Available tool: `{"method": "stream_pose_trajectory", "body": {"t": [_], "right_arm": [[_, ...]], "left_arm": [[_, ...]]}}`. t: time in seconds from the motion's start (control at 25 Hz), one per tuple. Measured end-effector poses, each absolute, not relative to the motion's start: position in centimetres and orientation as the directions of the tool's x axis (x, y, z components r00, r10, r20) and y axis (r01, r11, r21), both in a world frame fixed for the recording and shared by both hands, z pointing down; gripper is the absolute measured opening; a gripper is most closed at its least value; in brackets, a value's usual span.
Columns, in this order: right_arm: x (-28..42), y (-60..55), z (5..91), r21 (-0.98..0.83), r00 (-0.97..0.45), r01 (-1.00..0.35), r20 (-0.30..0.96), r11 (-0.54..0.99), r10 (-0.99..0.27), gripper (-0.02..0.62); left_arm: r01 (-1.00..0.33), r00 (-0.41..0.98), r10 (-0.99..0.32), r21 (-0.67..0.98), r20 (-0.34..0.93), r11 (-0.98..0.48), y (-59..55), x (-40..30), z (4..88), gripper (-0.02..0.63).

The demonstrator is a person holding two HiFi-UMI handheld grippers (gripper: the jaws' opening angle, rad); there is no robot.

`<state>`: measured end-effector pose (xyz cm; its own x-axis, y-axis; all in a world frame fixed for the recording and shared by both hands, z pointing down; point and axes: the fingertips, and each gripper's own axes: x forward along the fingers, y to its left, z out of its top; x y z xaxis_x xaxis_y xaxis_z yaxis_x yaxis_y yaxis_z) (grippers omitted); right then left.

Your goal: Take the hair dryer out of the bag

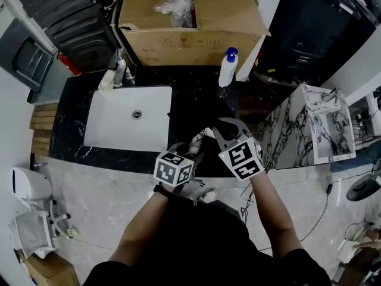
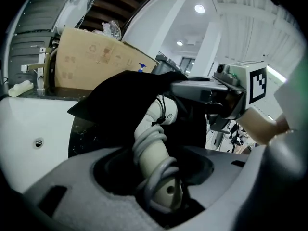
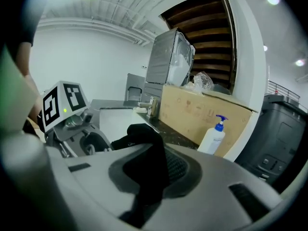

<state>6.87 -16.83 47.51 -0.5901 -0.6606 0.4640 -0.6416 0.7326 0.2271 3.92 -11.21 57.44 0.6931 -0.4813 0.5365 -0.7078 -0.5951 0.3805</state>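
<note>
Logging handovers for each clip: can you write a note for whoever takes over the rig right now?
Left tongs: shut on the handle of the cream plastic hair dryer, grey cord wound round it.
Right tongs: shut on the black fabric bag.
Both held over the dark counter at its front edge, beside the white sink.
Done: handle out of the bag. Left: dryer's head still covered; pull them apart.

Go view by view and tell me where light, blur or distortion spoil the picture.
Head view: evenly lit and sharp, though the black counter swallows detail. Left gripper view: fisheye bending, a ceiling lamp glares, and the hair dryer close to the lens is soft. Right gripper view: the bag is a featureless black mass, and the frame's left edge is smeared out of focus.
</note>
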Motion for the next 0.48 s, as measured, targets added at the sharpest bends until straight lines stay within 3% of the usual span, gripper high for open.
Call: {"method": "stream_pose_trajectory", "body": {"t": [0.48], "right_arm": [[5.3, -17.2, 47.1, 0.249, -0.563, -0.615, 0.526, 0.748, -0.638, 0.044]], "left_arm": [[-0.660, 0.740, -0.442, 0.421, 0.507, -0.622, -11.6, 0.1, 57.0, 0.242]]}}
